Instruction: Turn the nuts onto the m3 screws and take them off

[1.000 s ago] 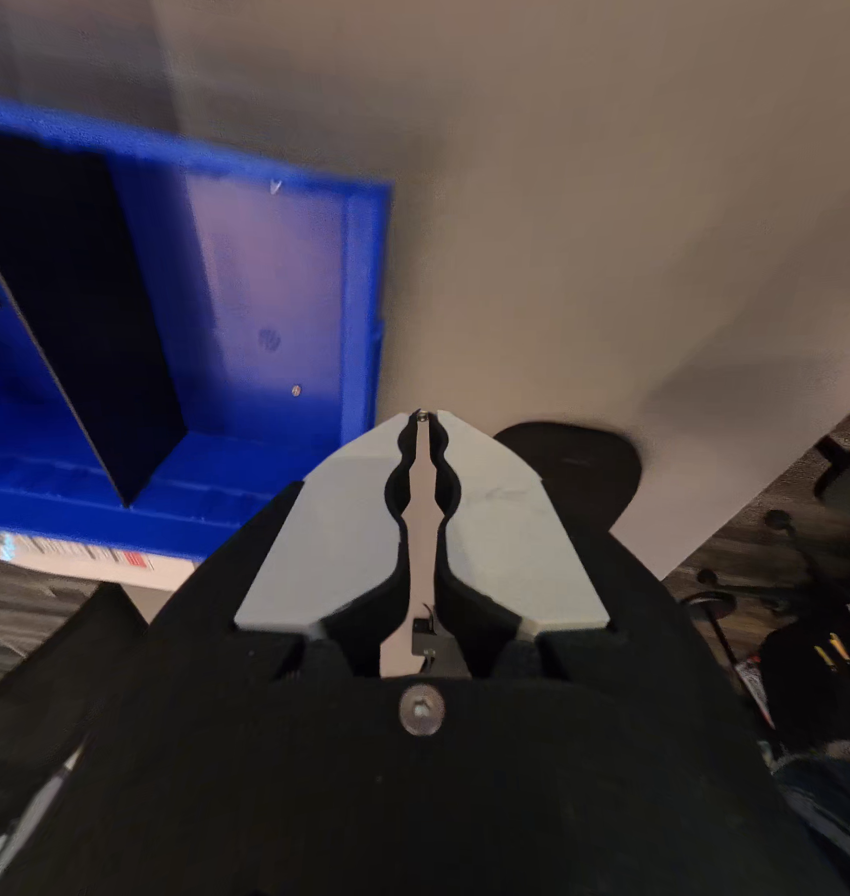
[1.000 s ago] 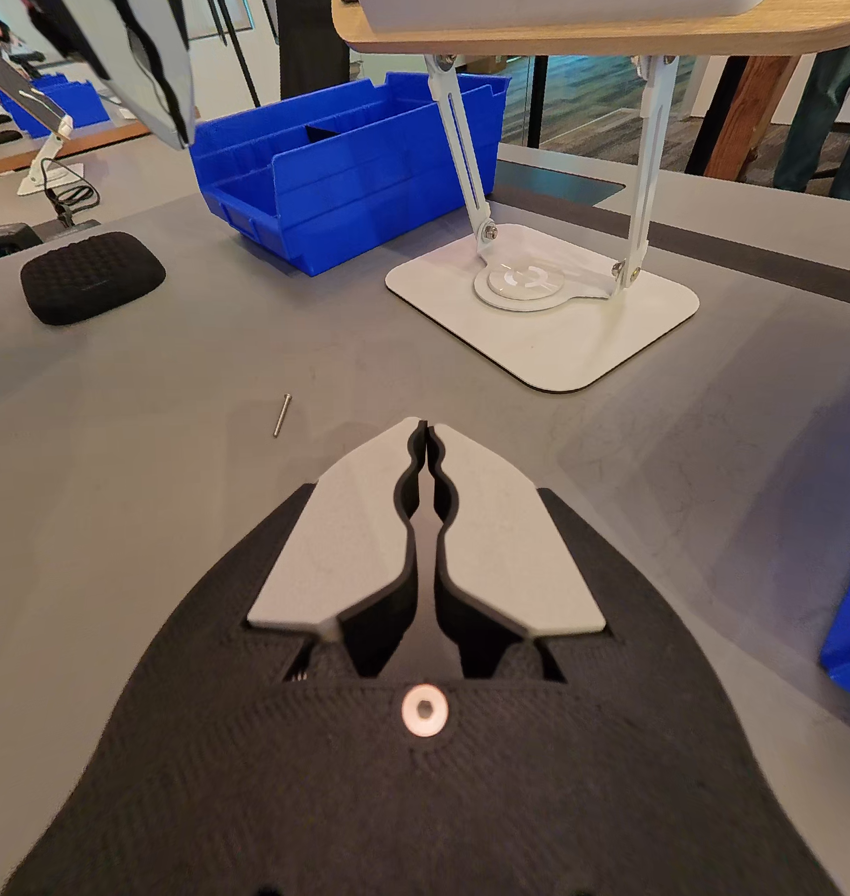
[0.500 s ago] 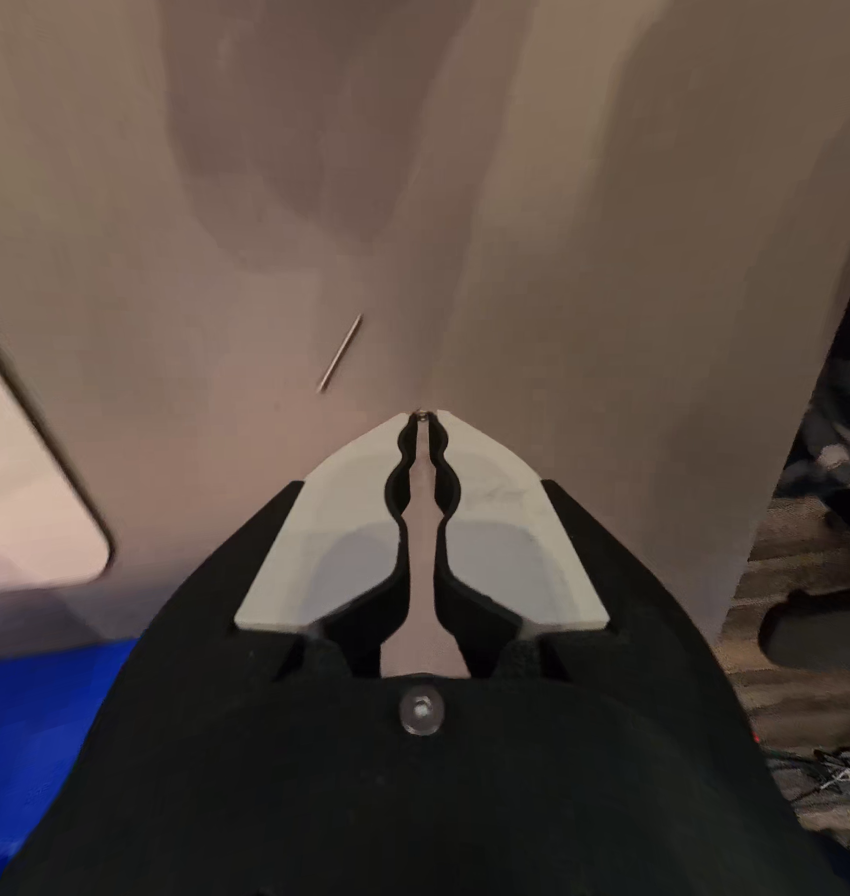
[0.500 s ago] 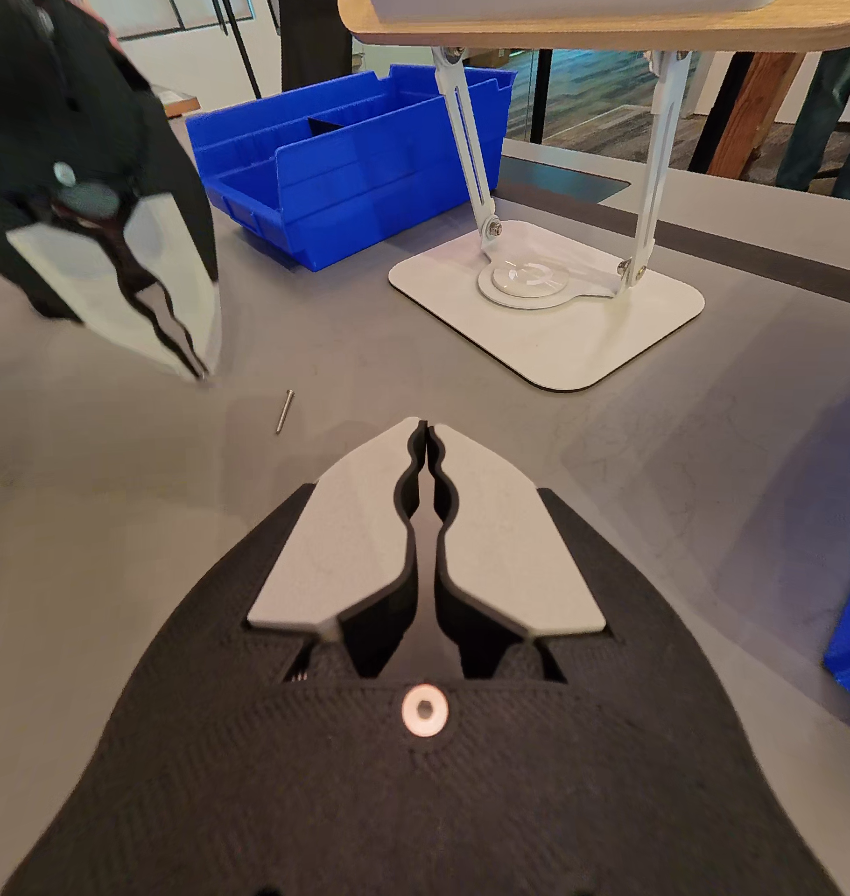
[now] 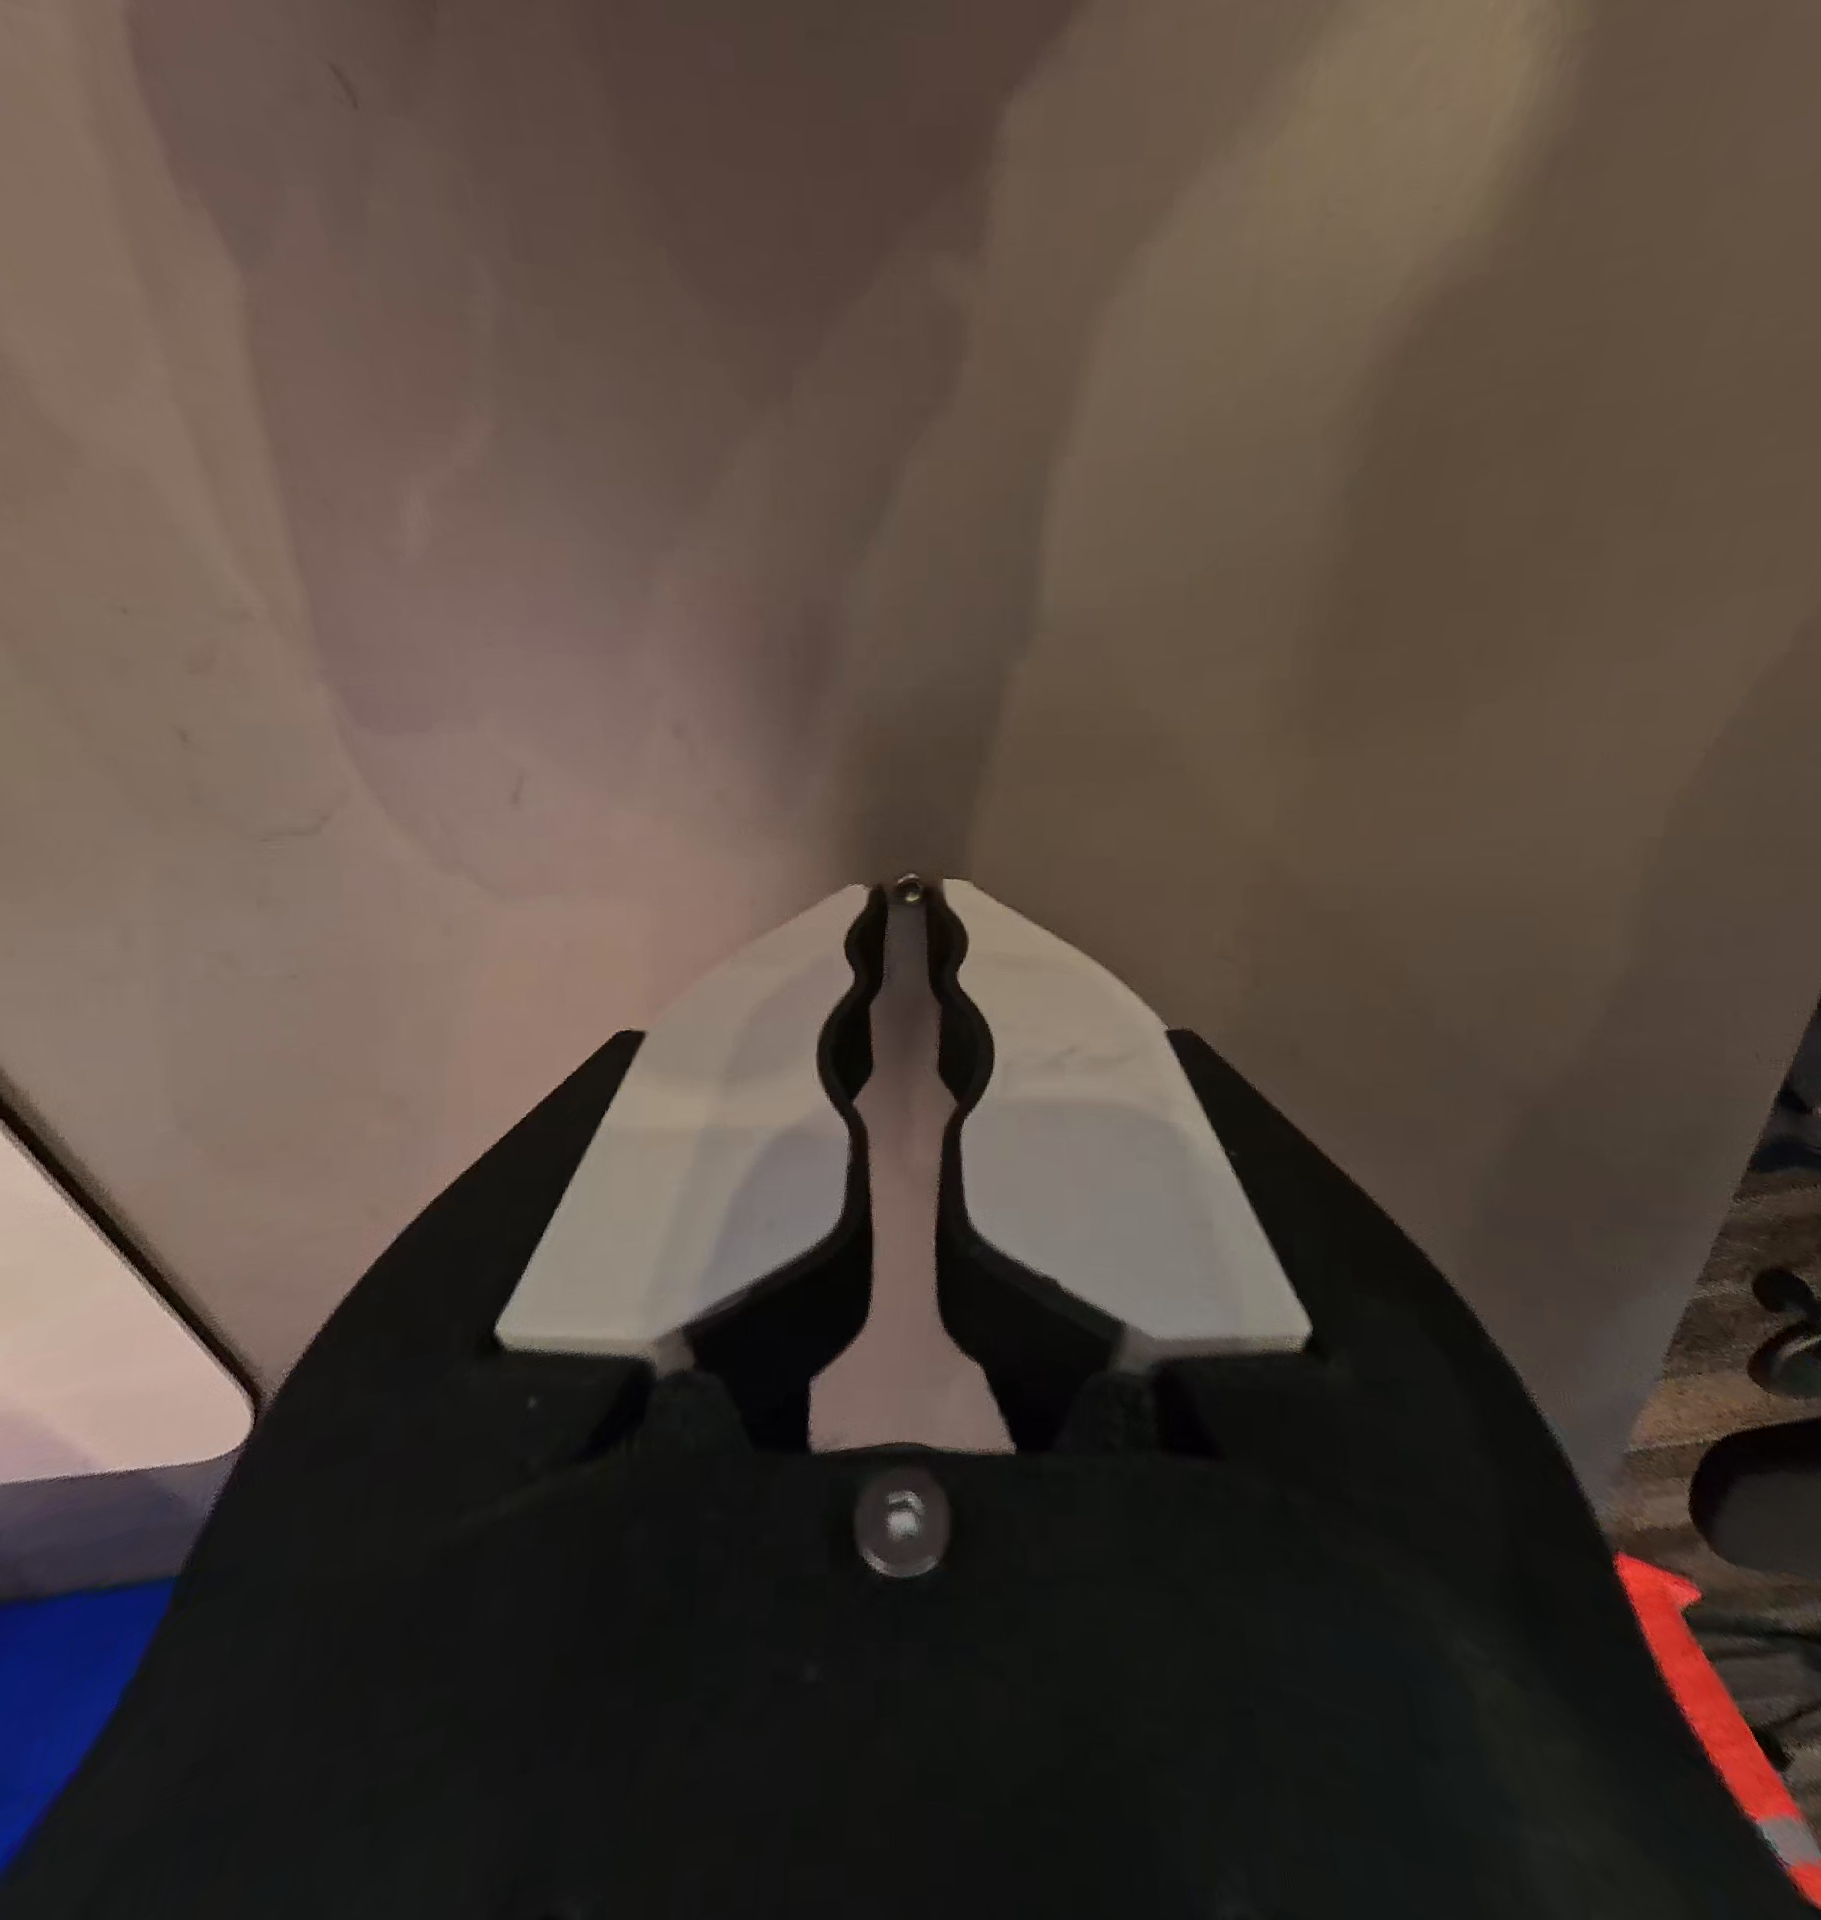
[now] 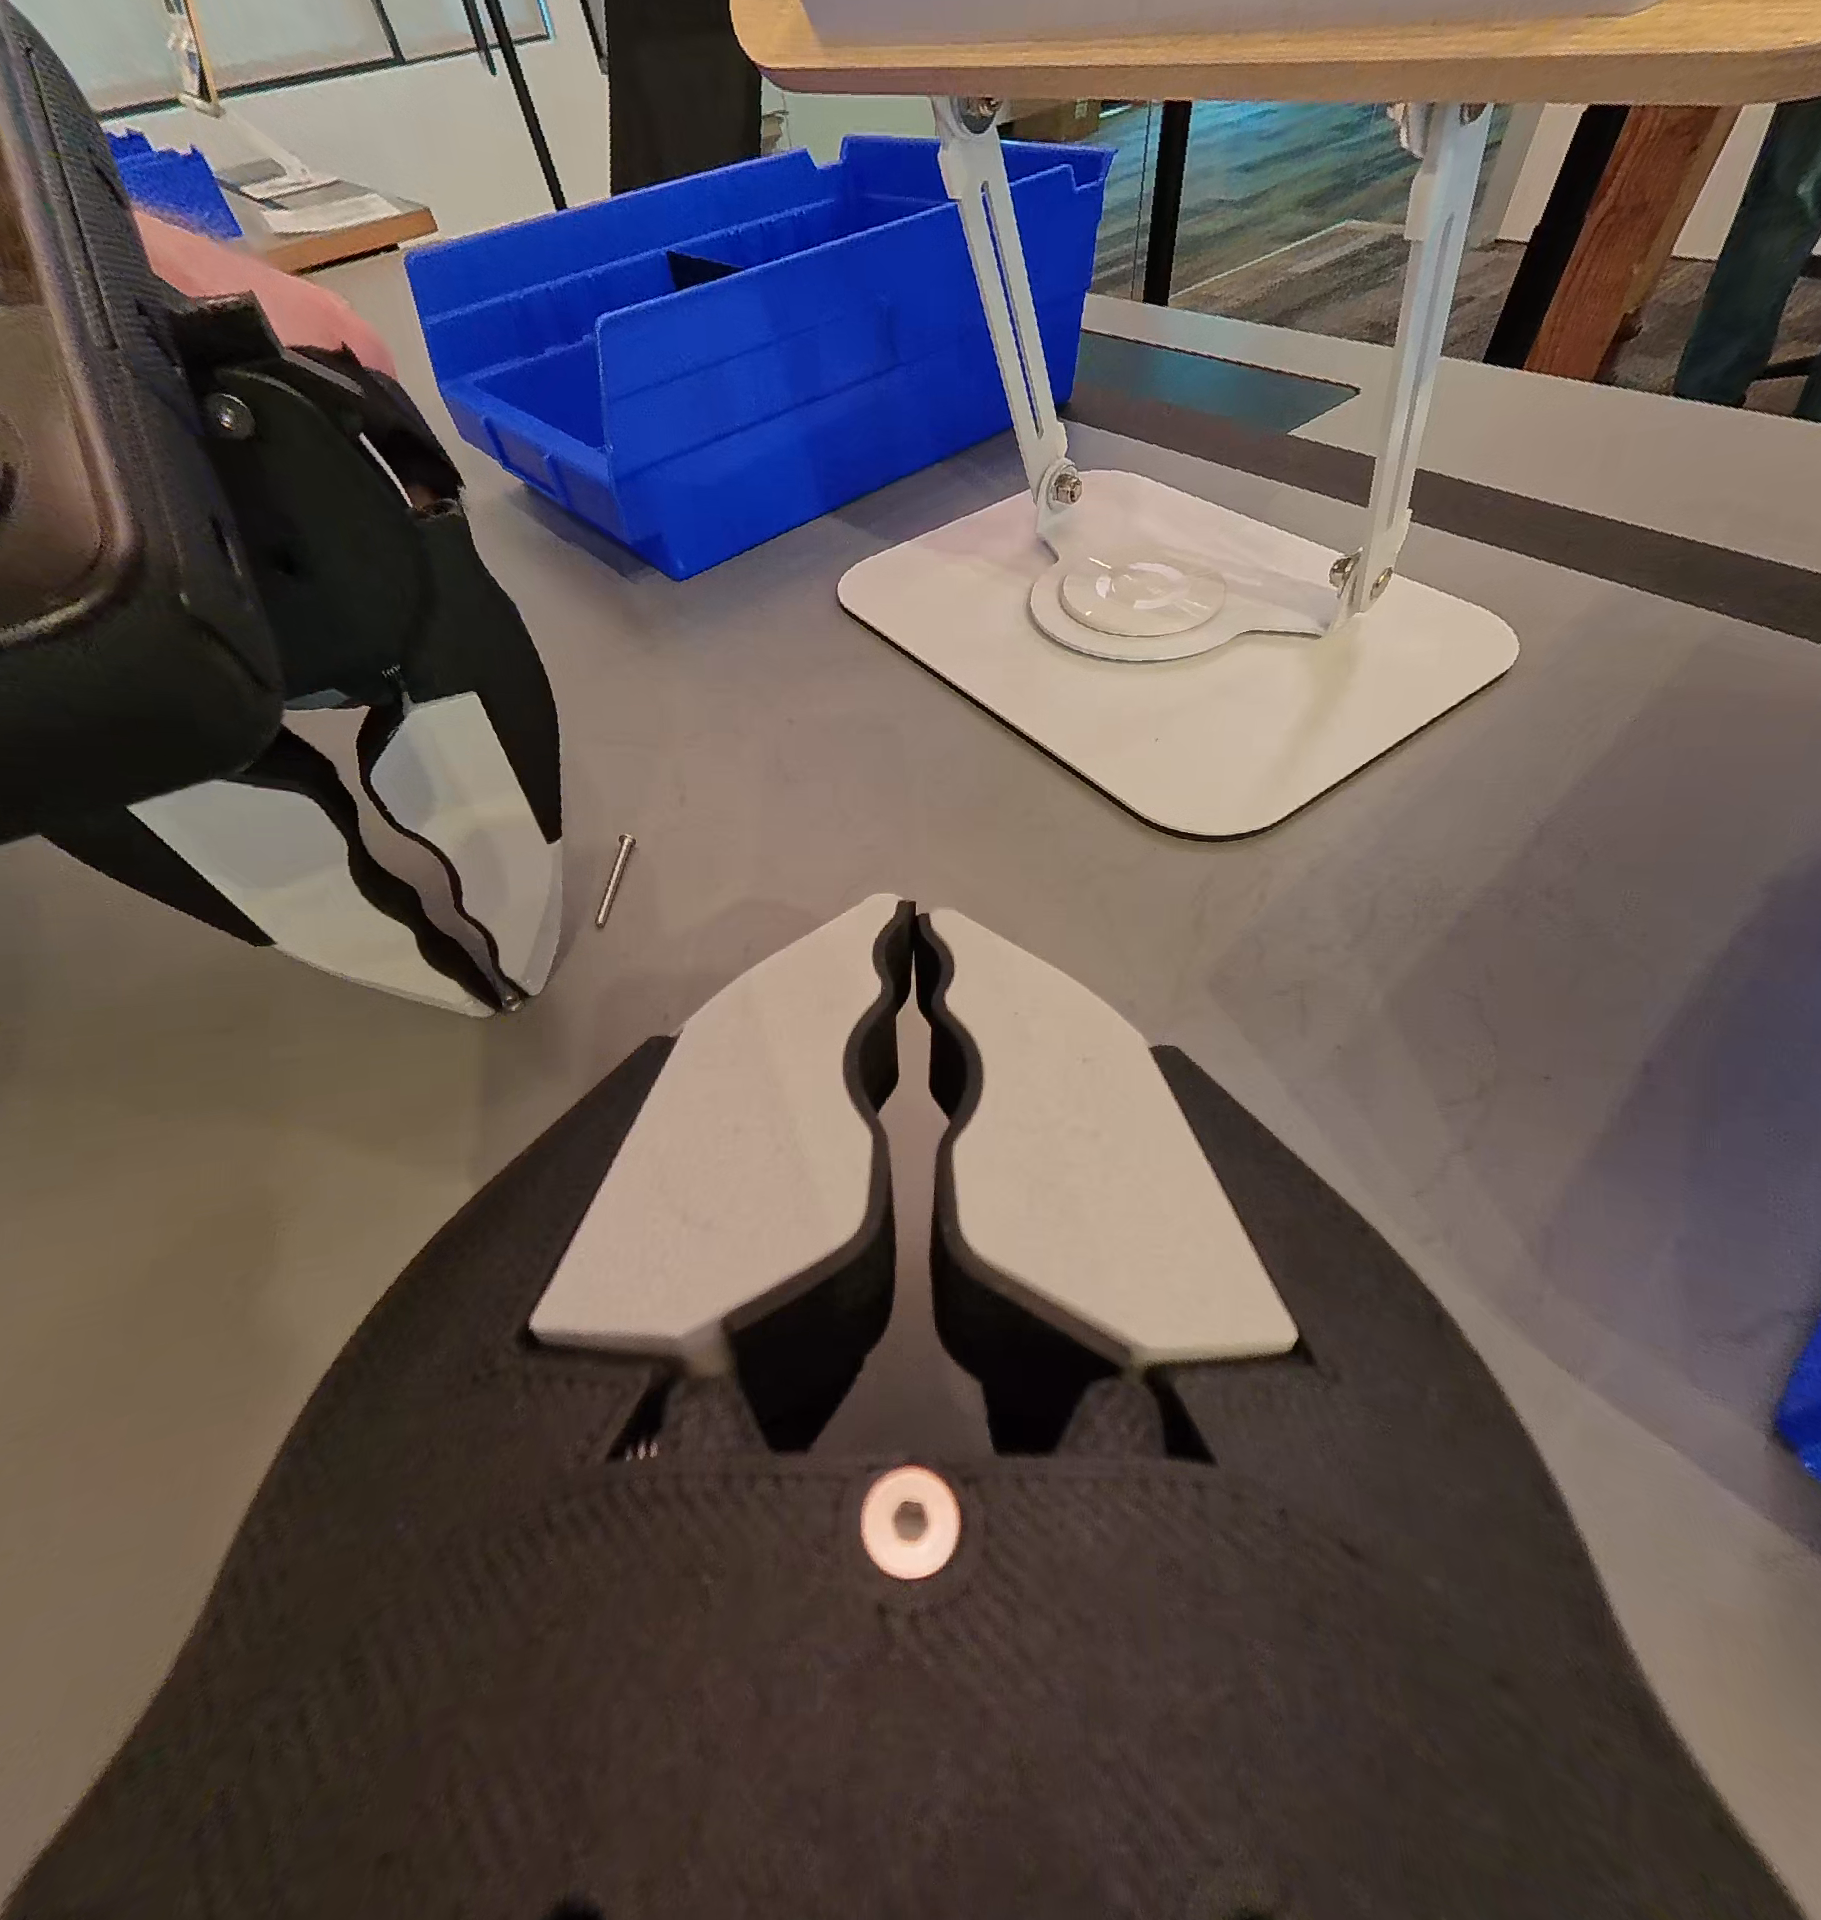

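On grey table (image 6: 1301,1039): two thin silver metal pins, one loose (image 6: 613,881), one pinched in left tongs (image 6: 506,1000); right tongs (image 6: 911,914) clenched bare; one blue plastic bin (image 6: 781,343), one white stand (image 6: 1197,707).

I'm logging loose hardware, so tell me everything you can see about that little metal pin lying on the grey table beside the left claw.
The pin is a thin, straight, silver-coloured metal rod with a slightly wider rounded head at its far end. It lies flat on the grey table, pointing roughly away from the camera with a slight tilt. It sits just right of the left claw tips, apart from them, and nothing touches it but the table.
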Demonstrator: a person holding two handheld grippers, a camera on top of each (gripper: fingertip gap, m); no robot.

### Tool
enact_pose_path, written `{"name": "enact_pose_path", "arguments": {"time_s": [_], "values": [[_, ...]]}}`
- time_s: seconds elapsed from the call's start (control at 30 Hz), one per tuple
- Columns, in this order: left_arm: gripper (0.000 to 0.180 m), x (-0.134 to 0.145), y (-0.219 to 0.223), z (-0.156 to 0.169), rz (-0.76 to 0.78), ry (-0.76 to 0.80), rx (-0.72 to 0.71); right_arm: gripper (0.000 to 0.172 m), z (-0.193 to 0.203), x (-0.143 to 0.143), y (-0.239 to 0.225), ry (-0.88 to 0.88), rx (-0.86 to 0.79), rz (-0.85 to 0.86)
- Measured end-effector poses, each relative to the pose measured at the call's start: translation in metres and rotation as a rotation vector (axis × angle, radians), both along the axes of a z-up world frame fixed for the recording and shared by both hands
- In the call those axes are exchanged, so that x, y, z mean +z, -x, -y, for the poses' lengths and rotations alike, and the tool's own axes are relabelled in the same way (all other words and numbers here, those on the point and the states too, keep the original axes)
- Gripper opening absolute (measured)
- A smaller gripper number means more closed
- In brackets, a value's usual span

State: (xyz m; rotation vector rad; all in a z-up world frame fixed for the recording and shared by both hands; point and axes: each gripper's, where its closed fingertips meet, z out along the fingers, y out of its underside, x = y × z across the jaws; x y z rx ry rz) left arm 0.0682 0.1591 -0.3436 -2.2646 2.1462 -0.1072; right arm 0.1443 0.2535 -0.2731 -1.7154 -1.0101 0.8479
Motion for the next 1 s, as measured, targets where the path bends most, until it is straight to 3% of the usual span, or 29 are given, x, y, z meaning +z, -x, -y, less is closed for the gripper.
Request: {"name": "enact_pose_path", "arguments": {"time_s": [0.03,0.2,0.4,0.63,0.83,1.0], "values": [[0.012,0.0,0.0,-0.002,0.008,-0.009,0.01,0.0,0.0,0.0,0.0,0.0,0.0,0.0],[0.028,0.008,0.007,-0.002,0.05,-0.024,0.029,0.0,0.0,0.0,0.0,0.002,0.0,0.0],[0.019,0.019,0.046,-0.024,0.107,-0.122,0.11,0.0,0.0,0.0,0.0,0.003,0.001,0.002],[0.018,0.012,0.047,-0.046,0.136,-0.194,-0.058,0.0,0.0,-0.001,0.0,0.0,0.0,0.009],[0.016,0.001,0.044,-0.042,0.121,-0.101,-0.13,0.0,0.0,-0.001,0.0,0.002,0.002,0.008],[0.0,-0.001,0.045,-0.039,0.095,-0.041,-0.138,0.0,0.0,-0.001,0.0,0.005,0.004,0.005]]}}
